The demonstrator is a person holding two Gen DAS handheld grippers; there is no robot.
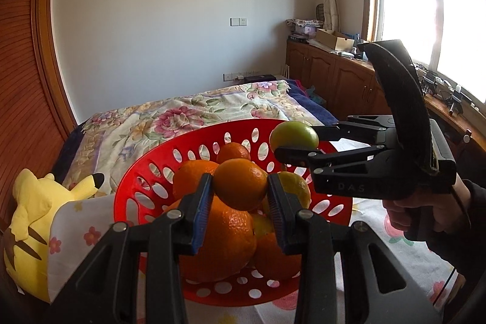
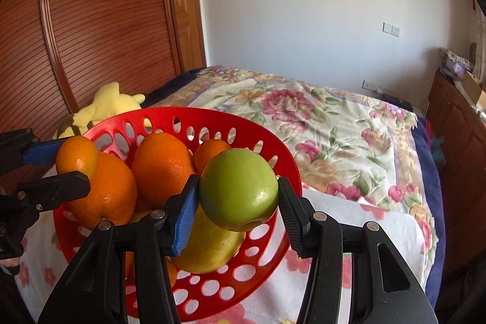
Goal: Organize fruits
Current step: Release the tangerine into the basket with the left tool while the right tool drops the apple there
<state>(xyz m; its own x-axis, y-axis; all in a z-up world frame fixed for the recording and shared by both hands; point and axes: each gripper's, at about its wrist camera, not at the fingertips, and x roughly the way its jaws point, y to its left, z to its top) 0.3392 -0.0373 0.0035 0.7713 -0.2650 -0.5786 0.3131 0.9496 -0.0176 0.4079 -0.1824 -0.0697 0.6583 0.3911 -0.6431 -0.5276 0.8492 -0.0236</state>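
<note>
There was one round red plastic basket with oval holes. Five orange round citrus fruits showed: one small one clear of the pile, four in the basket. One green round apple, at least one yellow citrus fruit, one yellow plush toy, two black grippers.

A: Where is the light coming from?
B: Daylight is let in through the window, which is blown out to white glare.
A: And sharpness?
B: Both views are kept sharp at the centre; the wall is evenly lit, straight lines are bent by fisheye distortion, and the corners are darkened.
</note>
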